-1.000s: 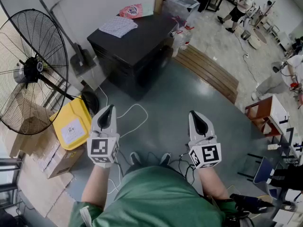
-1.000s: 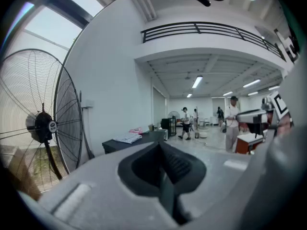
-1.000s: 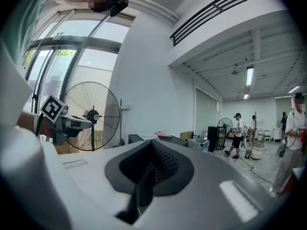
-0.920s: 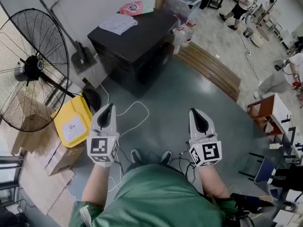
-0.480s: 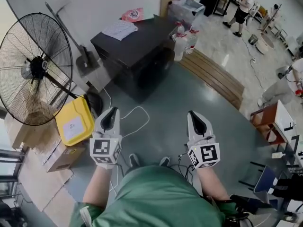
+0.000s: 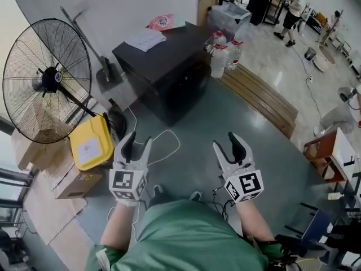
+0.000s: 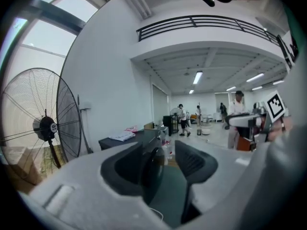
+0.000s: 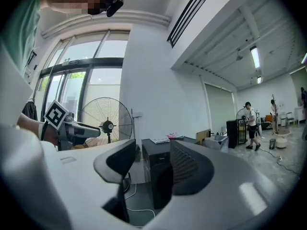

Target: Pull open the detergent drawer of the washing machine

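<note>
Well ahead, washing machine, left tool and right tool just opened, both empty.

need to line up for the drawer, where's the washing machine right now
In the head view the black washing machine stands upper centre, right of the big fan, with the water bottles at its right side.

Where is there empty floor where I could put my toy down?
The green floor is bare between the washer, the wooden boards and the white cable. The washer's top is free beside the cloth. It is crowded at left: fan, yellow can, boxes.
</note>
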Motion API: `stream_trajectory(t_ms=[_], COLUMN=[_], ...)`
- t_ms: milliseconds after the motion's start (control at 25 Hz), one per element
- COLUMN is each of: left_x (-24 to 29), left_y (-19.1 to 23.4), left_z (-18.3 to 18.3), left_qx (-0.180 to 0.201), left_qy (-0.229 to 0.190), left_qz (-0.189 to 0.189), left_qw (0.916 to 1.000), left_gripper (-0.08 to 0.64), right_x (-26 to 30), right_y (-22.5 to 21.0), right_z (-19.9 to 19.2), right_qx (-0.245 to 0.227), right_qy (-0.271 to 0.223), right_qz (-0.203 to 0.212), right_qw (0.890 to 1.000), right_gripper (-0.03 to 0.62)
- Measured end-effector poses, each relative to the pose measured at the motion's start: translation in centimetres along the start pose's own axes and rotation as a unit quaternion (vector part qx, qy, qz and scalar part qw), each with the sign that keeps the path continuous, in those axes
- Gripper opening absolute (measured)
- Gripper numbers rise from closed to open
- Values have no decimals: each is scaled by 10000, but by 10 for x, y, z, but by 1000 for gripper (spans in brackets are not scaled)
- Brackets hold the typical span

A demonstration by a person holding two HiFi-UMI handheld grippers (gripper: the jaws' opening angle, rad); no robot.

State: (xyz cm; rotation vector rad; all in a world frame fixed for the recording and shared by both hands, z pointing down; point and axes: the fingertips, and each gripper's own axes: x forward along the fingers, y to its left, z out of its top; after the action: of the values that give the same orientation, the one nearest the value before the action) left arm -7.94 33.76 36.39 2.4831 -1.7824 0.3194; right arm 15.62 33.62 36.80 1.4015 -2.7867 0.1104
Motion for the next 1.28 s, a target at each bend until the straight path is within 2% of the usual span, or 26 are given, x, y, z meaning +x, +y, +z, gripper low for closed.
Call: stream_trajectory(t_ms=[200, 400, 600, 800, 1040, 1280], left_x=[2, 29, 75, 129, 196, 237], left_y=[-7, 19, 39, 79, 137, 178], left_z=[-12, -17, -20, -18, -12, -24], left_qx=[47, -49, -130, -188, -222, -249], left_qy=[260, 349, 281, 329, 264, 420], left_qz=[123, 145, -188, -570, -946, -1322], left_qw=[9996, 9993, 9993, 9977, 9949, 9900], left_gripper=[210, 198, 198, 198, 198, 198], right_x=[6, 39, 77, 125, 189, 237], right_y=[-13, -14, -27, -52, -77, -82], right_z=[-16, -30, -32, -17, -16, -31], right_qx=[270, 469, 400, 316, 889, 1324], right_qy=[103, 291, 384, 402, 317, 333], right_qz=[114, 155, -21, -343, -772, -1055], right_qw=[9995, 9984, 9985, 9981, 9925, 9850], right_gripper=[210, 210, 209, 209, 209, 209])
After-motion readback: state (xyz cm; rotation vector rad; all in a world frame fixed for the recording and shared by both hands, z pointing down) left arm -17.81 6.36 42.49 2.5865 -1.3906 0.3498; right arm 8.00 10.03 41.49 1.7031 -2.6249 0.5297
